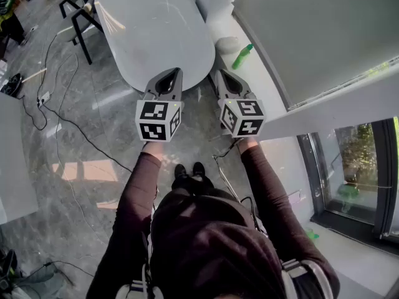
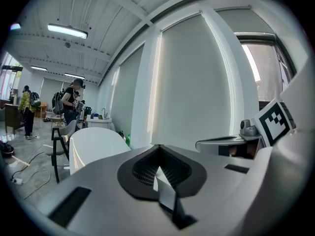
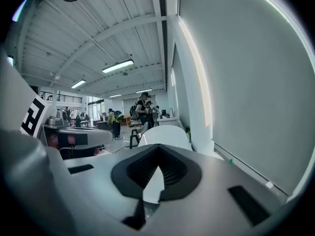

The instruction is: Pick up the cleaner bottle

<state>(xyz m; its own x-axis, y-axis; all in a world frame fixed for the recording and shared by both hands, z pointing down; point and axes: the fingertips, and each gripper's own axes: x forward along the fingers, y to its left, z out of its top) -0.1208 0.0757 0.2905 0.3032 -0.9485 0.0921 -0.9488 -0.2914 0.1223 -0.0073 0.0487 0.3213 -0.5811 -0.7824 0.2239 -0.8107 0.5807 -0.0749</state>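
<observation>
While both tools are held out side by side in front of the person, the left gripper (image 1: pixel 169 73) has its jaws pressed together, and its own view shows the tips (image 2: pixel 158 147) meeting with nothing between them. Just to its right, the right gripper (image 1: pixel 222 75) is likewise closed and empty, its tips (image 3: pixel 157 146) joined at a point in its own view. Ahead of the right gripper and off to its right, near but clear of the jaws, the green cleaner bottle (image 1: pixel 242 56) sits on a white ledge (image 1: pixel 262 83) that runs below a drawn window blind (image 1: pixel 312 23); whether the bottle stands upright or leans cannot be told from the steep head view. Just beyond the bottle, on the side toward the left gripper, a round pale object (image 1: pixel 227 44) rests on the same ledge. Straight ahead of the left gripper's tips lies the near end of a white oval table (image 1: pixel 156 30), and farther to that gripper's left a black chair (image 1: pixel 78 17) stands on the grey stone floor (image 1: pixel 93 136), where thin cables (image 1: pixel 59 120) trail.
</observation>
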